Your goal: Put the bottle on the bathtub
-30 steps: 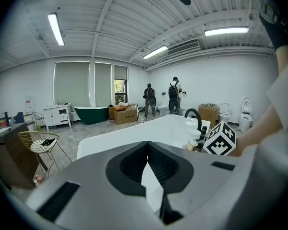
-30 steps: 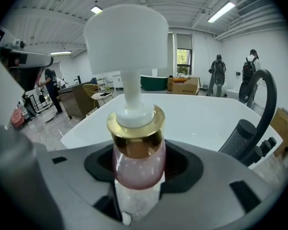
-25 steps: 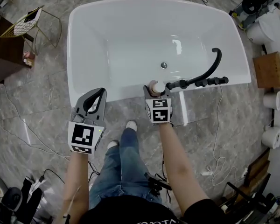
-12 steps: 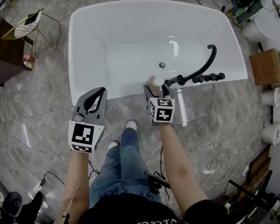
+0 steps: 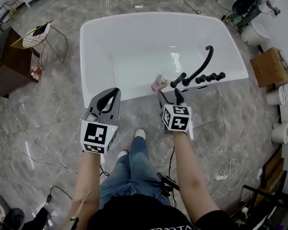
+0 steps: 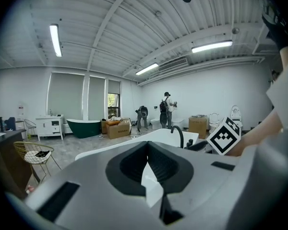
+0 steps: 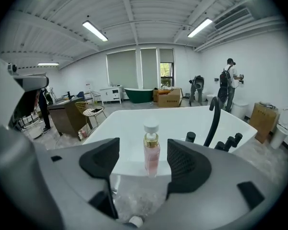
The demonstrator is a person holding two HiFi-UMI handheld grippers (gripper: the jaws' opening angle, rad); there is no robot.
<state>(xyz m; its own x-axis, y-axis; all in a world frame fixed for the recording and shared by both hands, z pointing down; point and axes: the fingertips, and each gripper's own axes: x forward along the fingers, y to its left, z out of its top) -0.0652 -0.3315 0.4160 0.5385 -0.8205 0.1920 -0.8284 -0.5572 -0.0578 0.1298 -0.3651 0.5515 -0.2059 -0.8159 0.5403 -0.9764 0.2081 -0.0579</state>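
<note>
I judge the placing done: the small pink glass bottle with gold collar and white cap (image 7: 151, 150) stands upright on the white oval bathtub (image 5: 129, 96), on its near rim at 6 o'clock in the head view, with the black curved tap (image 5: 201, 66) just beside it at 3 o'clock. My right gripper (image 5: 169, 97) has its jaws apart and touching nothing, the bottle free at 12 o'clock beyond them; my left gripper (image 5: 113, 94) has its jaws together, empty. Only drawing clear remains.

I see a grey marble-tiled floor (image 5: 53, 114), a gold wire chair (image 5: 37, 35) beside a dark wooden cabinet (image 5: 7, 70), and white ceiling strip lights (image 7: 97, 30).
</note>
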